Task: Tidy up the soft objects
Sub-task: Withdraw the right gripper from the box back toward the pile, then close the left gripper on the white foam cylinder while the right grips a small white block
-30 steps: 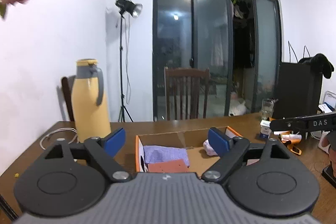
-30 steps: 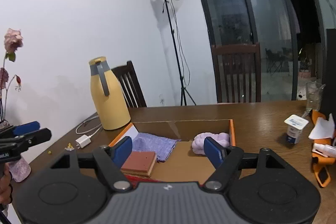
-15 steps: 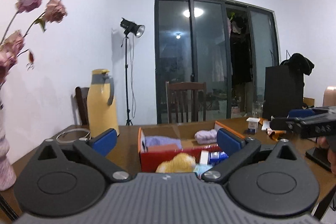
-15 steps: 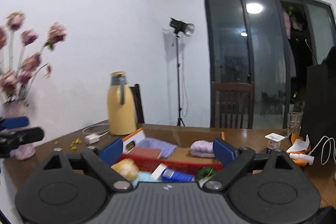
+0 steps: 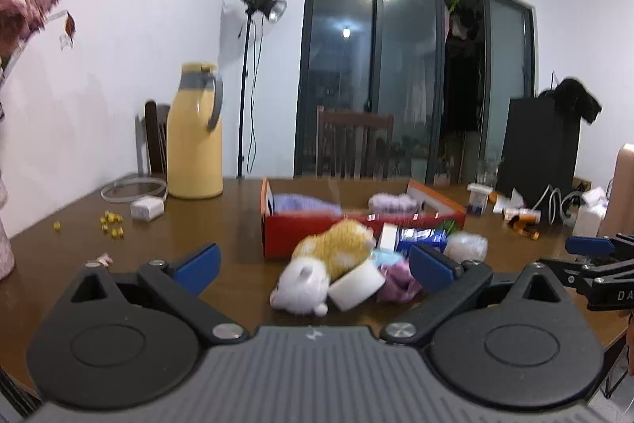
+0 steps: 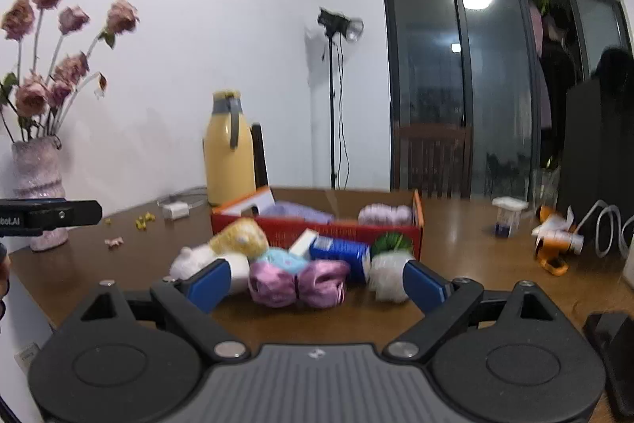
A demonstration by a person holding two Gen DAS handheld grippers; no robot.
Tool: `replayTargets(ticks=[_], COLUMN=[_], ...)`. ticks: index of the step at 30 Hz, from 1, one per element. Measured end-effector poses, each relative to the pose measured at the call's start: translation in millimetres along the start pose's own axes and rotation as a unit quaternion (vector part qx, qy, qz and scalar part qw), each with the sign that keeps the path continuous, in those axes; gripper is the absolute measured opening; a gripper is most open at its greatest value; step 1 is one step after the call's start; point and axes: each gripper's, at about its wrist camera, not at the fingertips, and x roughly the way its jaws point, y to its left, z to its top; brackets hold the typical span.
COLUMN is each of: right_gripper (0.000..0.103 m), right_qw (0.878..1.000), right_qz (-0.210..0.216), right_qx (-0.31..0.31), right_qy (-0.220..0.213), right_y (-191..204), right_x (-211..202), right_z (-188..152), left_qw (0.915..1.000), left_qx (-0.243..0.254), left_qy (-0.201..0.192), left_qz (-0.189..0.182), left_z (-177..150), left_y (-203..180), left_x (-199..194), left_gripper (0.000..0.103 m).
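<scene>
A red cardboard box (image 5: 317, 230) (image 6: 317, 229) stands on the brown table and holds a lilac cloth (image 5: 301, 204) and a pale purple plush (image 5: 392, 203). A pile lies in front of it: a yellow and white plush toy (image 5: 329, 256) (image 6: 233, 240), a white roll (image 5: 356, 284), a pink-purple scrunchie (image 6: 297, 282), a blue pack (image 6: 340, 252) and a white puff (image 6: 390, 274). My left gripper (image 5: 313, 266) is open and empty, just short of the pile. My right gripper (image 6: 317, 282) is open and empty, fingers either side of the scrunchie, apart from it.
A yellow thermos jug (image 5: 194, 137) stands at the back left beside a white charger (image 5: 146, 209) and small yellow bits. A vase of dried roses (image 6: 37, 197) sits at the left table edge. An orange tool, bottles and cables (image 6: 554, 240) lie right.
Both grippers have pulled back from over the box and dropped lower. The pile in front of the box has come into view. Both stay open.
</scene>
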Motion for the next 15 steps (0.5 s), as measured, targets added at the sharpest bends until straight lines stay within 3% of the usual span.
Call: replayTargets(ticks=[7, 8, 10, 13, 15], right_gripper=[0.091, 0.091, 0.080, 0.069, 0.062], right_qw=[0.999, 0.999, 0.999, 0.998, 0.997], right_qz=[0.014, 0.018, 0.028, 0.035, 0.039], right_qx=[0.008, 0.009, 0.009, 0.005, 0.006], right_qy=[0.032, 0.032, 0.041, 0.055, 0.064], right_y=[-4, -4, -4, -1, 0], right_x=[44, 51, 69, 97, 117], right_z=[-2, 1, 6, 11, 16], left_qw=[0.9987, 0.9982, 0.9970, 0.9927, 0.9895], left_qx=[-0.012, -0.010, -0.006, -0.020, -0.026], left_qy=[0.050, 0.059, 0.073, 0.101, 0.121], left_qz=[-0.005, -0.008, -0.025, -0.062, -0.075], left_z=[-12, -12, -10, -11, -15], left_y=[3, 3, -1, -6, -10], left_x=[41, 48, 60, 80, 96], left_gripper=[0.101, 0.098, 0.080, 0.067, 0.066])
